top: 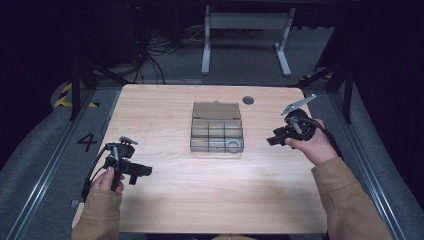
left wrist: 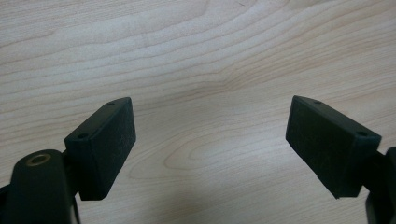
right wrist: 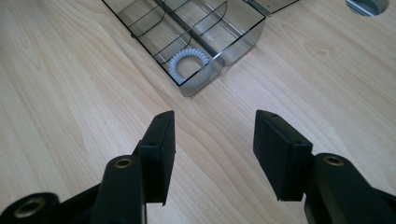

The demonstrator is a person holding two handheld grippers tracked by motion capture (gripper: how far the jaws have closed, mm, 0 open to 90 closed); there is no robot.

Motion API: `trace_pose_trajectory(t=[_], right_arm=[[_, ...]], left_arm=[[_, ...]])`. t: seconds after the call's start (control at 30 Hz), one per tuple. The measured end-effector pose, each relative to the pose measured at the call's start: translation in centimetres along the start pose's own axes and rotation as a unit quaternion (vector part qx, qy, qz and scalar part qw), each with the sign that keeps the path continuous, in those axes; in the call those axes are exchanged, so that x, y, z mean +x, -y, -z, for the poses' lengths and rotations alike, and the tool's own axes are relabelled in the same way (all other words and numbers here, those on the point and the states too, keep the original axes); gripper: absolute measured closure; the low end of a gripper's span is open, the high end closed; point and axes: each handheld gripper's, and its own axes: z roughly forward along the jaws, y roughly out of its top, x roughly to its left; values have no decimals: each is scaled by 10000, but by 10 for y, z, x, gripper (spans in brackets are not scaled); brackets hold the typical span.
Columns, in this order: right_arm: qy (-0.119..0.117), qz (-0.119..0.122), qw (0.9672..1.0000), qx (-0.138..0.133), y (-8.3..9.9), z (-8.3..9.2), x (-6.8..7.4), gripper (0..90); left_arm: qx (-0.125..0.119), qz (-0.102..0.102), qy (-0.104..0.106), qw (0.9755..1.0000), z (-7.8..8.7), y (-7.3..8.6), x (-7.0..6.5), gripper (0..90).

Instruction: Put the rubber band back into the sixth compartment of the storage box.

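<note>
Inspection of the right gripper (right wrist: 212, 154): jaws released, standing well apart, with bare bench (right wrist: 70, 93) between them and nothing held. Ahead of these jaws and near them lies a clear divided box (right wrist: 196, 32), its lid folded open on the far side. A pale coiled ring (right wrist: 189, 63) sits in the box's corner compartment closest to the jaws, resting on the compartment floor beside the clear wall. The ring is apart from both pads; neither pad touches the box. A round grey grommet (right wrist: 369, 5) is set into the bench beyond the box, off to the right of these jaws.

In the high view the right gripper (top: 276, 139) is held in the person's right hand (top: 312, 145), its jaws pointing toward the box (top: 217, 130) and just short of its near corner, where the ring (top: 233, 145) lies.

Left gripper (left wrist: 210, 149): jaws released and spread wide, nothing between them but wood grain. In the high view the left gripper (top: 137, 172) is held in the left hand (top: 107, 181), well apart from the box, which lies ahead of its jaws and off to their side.
</note>
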Motion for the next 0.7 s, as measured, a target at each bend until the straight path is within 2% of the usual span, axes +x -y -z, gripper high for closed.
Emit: trace_pose_trajectory(t=[0.37, 0.57, 0.7], right_arm=[[21, -65, 9999, -111, 22, 9, 1, 493], [103, -77, 9996, -248, 37, 17, 8, 481], [83, -93, 9997, -222, 44, 19, 14, 459]], left_arm=[[-26, 12, -6, 10000, 1, 0, 1, 166], [-17, -9, 1, 10000, -1, -2, -2, 166], [-21, -29, -15, 10000, -1, -2, -3, 166]])
